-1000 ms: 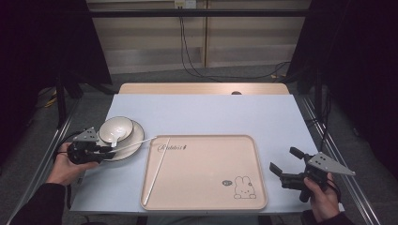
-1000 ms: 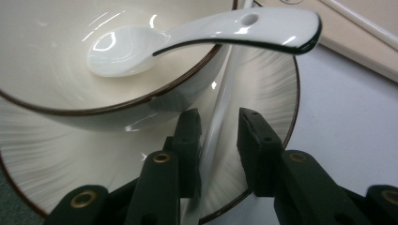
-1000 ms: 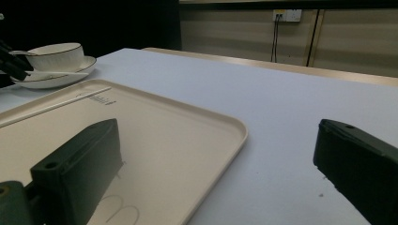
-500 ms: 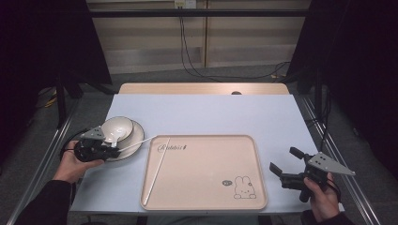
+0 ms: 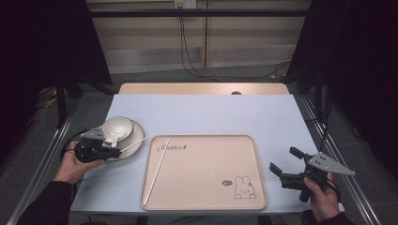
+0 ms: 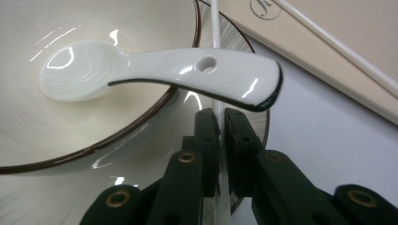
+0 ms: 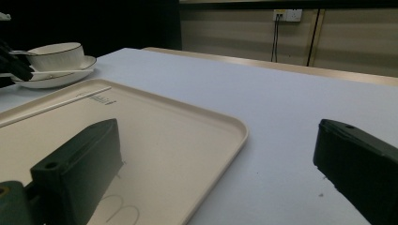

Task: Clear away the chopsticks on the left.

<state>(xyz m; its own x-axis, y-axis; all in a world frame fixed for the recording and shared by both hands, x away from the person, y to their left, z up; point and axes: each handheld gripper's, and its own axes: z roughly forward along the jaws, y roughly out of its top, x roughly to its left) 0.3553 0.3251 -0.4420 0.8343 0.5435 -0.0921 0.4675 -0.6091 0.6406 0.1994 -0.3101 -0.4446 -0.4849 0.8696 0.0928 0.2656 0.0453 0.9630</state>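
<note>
My left gripper (image 5: 112, 149) sits at the near edge of a white plate (image 5: 136, 140) at the table's left. It is shut on the end of a thin white chopstick (image 6: 215, 28), which lies across the plate's rim and points toward the tray. A white bowl (image 5: 117, 127) stands on the plate, with a white ceramic spoon (image 6: 155, 70) resting in it, its handle over the rim. A second chopstick (image 5: 157, 171) lies along the left side of the beige rabbit tray (image 5: 206, 192). My right gripper (image 5: 285, 160) is open with nothing in it, just right of the tray.
The tray (image 7: 141, 131) takes up the middle front of the pale blue table (image 5: 206, 115). The bowl and plate (image 7: 56, 65) show far off in the right gripper view. Cables hang at the back wall beyond the table's wooden far edge.
My left gripper has shifted slightly right, up to the plate's edge at the chopstick's end. The right gripper has stayed still.
</note>
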